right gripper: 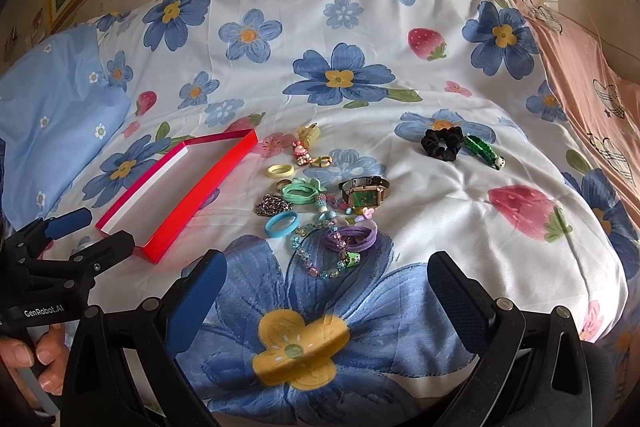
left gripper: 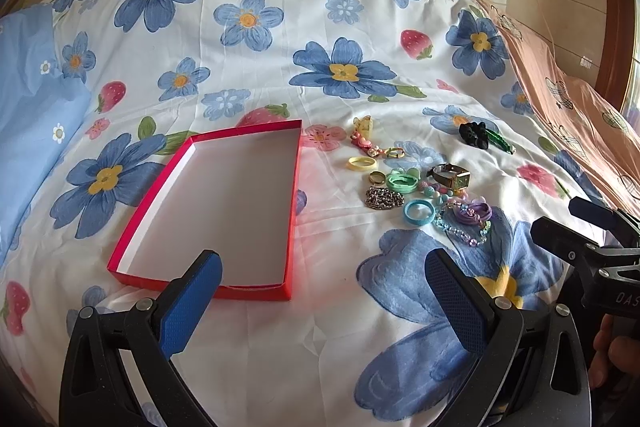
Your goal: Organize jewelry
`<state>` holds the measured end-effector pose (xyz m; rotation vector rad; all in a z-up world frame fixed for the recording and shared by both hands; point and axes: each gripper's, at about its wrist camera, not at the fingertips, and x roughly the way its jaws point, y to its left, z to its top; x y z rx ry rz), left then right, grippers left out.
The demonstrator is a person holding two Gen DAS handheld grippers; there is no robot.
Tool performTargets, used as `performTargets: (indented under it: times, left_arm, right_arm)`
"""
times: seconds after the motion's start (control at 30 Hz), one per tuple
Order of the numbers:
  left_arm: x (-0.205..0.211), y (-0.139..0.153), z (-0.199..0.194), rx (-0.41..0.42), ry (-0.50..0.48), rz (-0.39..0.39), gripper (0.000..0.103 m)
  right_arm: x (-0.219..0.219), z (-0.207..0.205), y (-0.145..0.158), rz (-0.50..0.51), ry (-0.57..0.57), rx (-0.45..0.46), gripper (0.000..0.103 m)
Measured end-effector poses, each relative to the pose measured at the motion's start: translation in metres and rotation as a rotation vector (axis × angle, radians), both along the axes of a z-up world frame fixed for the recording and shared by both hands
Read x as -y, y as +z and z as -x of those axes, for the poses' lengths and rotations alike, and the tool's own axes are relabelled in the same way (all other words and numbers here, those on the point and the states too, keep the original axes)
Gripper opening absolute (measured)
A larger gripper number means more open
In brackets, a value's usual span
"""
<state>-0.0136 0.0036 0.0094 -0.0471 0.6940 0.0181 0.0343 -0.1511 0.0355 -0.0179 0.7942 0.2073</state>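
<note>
Floral bedspread (left gripper: 280,39) held red box (left gripper: 168,187), jewelry pile (right gripper: 320,211) beside; left gripper (left gripper: 322,291), right gripper (right gripper: 326,291) both gaped wide, empty.

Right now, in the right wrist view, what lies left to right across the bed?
left tongs → red box → yellow ring → watch → black scrunchie → green clip

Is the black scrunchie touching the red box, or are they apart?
Apart. The right wrist view shows the black scrunchie far to the right of the red box, with bedsheet and other jewelry between them.
</note>
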Motion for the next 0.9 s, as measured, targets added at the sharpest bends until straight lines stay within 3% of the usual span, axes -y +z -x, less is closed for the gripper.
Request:
performTargets:
  times: [0.63, 0.9]
  left_arm:
    - [0.001, -0.003, -0.002, -0.01, -0.002, 0.004, 0.102]
    - [-0.002, -0.007, -0.02, -0.048, -0.035, 0.035, 0.102]
  right_arm:
    - [0.001, -0.001, -0.001, -0.001, 0.0, -0.002, 0.101]
    - [-0.003, -0.003, -0.003, -0.007, -0.001, -0.008, 0.101]
